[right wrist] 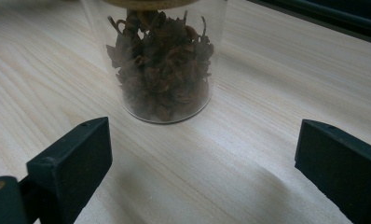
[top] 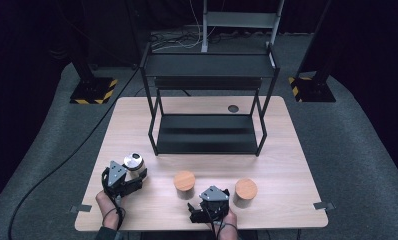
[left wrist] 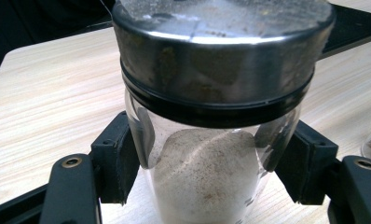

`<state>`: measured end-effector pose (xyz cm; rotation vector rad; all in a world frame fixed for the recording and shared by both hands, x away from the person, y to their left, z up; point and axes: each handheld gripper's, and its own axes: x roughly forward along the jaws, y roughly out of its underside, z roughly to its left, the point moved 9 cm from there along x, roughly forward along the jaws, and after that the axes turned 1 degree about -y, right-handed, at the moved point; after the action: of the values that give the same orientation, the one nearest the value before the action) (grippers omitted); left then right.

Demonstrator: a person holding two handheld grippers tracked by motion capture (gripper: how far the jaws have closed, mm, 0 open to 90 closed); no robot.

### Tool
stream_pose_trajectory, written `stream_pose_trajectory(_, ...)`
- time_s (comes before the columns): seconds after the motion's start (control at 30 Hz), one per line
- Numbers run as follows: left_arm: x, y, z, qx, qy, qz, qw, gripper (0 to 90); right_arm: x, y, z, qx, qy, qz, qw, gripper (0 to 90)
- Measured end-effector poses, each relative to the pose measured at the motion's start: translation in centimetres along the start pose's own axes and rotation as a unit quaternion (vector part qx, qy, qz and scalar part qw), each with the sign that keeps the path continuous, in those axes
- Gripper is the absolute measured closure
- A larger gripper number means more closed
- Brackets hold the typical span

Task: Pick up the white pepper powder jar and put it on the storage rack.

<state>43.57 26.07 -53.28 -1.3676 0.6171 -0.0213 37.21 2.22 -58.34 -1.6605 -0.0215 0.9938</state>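
While all three jars stand on the wooden table (top: pixel 287 150) in the high view, both tiers of the black shelf rack (top: pixel 207 132) at twelve o'clock are bare, so I judge the work, probably loading that rack, barely begun. The left gripper (top: pixel 128 176) sits at the table's eight o'clock against the steel-lidded jar (top: pixel 133 163); two wood-lidded jars, one (top: pixel 184 184) near six o'clock and another (top: pixel 245 192) toward five, flank the right gripper (top: pixel 207 204). In the left gripper view, the jaws stand either side of the steel-lidded jar (left wrist: pixel 211 154), which holds pale powder, and their pads (left wrist: pixel 123 163) press or very nearly press the glass; glare makes the right-hand contact hard to confirm, and the jar looks to be resting on the table, unlifted. In the right gripper view, the jaws stand wide with nothing between them, a jar of dried dark leaves (right wrist: pixel 160 70) ahead at twelve o'clock, well clear of the pads (right wrist: pixel 76 158). Lifting and placing all three jars remain.
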Motion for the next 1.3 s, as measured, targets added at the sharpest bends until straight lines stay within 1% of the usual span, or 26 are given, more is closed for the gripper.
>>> stream_pose_trajectory(0.33,0.8,-0.1,-0.9,-0.001,0.008,0.001,1.0000,30.3,0.0,0.0,0.0,-0.004,0.002,-0.001,1.0000,3.1)
stream_pose_trajectory(0.57,1.3,-0.4,-1.5,0.000,0.015,-0.002,0.9999,30.3,0.0,0.0,0.0,-0.005,0.002,-0.003,1.0000,3.1)
stream_pose_trajectory(0.67,1.4,-0.5,-1.7,0.003,0.018,-0.001,0.9998,30.3,0.0,0.0,0.0,-0.004,0.003,-0.003,1.0000,3.1)
stream_pose_trajectory(0.87,1.8,-0.9,-2.1,0.002,0.023,-0.005,0.9997,30.3,0.0,0.0,0.0,-0.004,0.002,-0.002,1.0000,3.3)
stream_pose_trajectory(0.97,2.1,-1.1,-2.4,0.008,0.028,-0.003,0.9996,30.3,0.0,0.0,0.0,-0.005,0.003,-0.003,1.0000,3.3)
stream_pose_trajectory(1.13,2.5,-1.3,-2.8,0.009,0.034,-0.003,0.9994,30.3,0.0,0.0,0.0,-0.005,0.003,-0.004,1.0000,3.3)
stream_pose_trajectory(1.3,2.9,-1.4,-3.3,0.016,0.039,-0.001,0.9991,30.3,0.0,0.0,0.0,-0.005,0.002,-0.004,1.0000,3.3)
